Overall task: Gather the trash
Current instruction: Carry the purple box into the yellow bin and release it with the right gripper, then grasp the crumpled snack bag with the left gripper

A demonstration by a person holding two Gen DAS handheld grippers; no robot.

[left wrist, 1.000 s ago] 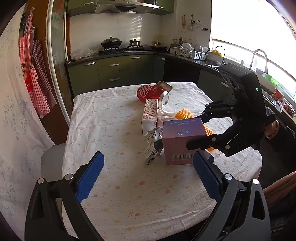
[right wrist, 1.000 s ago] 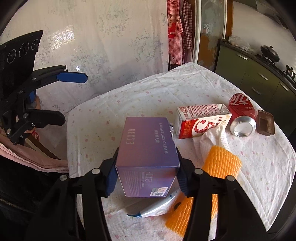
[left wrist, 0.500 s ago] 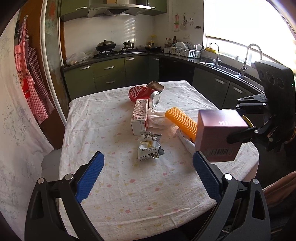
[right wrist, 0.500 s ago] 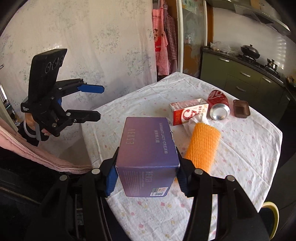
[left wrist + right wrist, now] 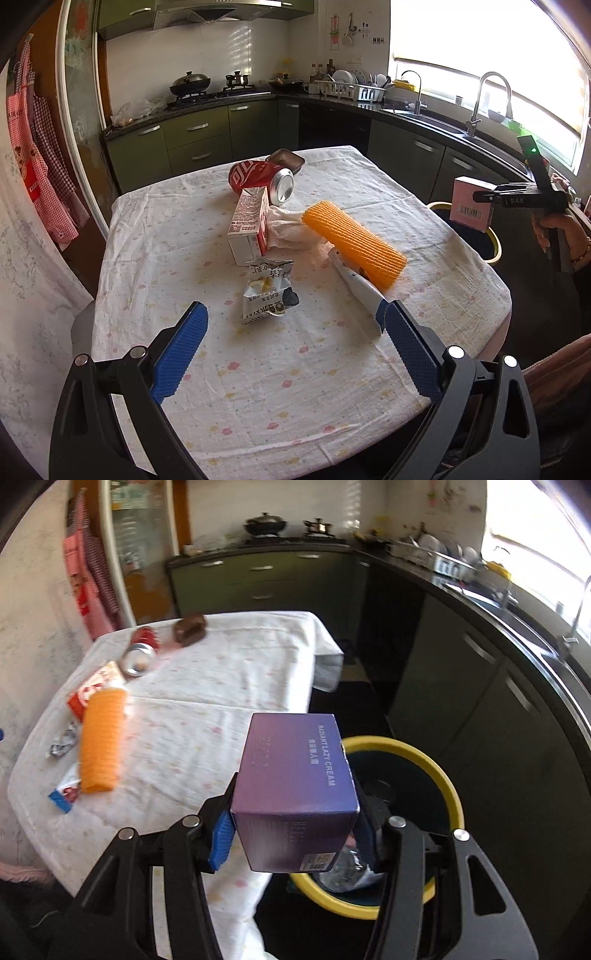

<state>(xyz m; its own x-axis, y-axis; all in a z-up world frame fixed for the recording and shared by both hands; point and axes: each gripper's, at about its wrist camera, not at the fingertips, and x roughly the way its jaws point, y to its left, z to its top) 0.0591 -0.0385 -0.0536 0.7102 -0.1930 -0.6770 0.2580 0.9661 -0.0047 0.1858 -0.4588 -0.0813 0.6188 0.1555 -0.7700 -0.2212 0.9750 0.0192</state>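
My right gripper (image 5: 295,834) is shut on a purple cream box (image 5: 295,775) and holds it off the table's right edge, above the yellow-rimmed trash bin (image 5: 439,775). The box also shows in the left wrist view (image 5: 471,205), above the bin (image 5: 493,245). My left gripper (image 5: 291,343) is open and empty over the near table, just short of a crumpled snack wrapper (image 5: 267,291). On the table lie a milk carton (image 5: 249,225), a red can (image 5: 260,177), an orange foam roll (image 5: 354,247), a white tissue (image 5: 291,230) and a tube (image 5: 358,291).
The table (image 5: 258,387) has a white flowered cloth. A small brown tray (image 5: 286,158) sits behind the can. Dark kitchen cabinets (image 5: 498,686) and a sink counter run along the right. Red checked aprons (image 5: 40,177) hang on the left wall.
My right gripper has lifted the purple box off the table and carried it right, out over the bin. The left gripper stayed open and shifted slightly toward the wrapper.
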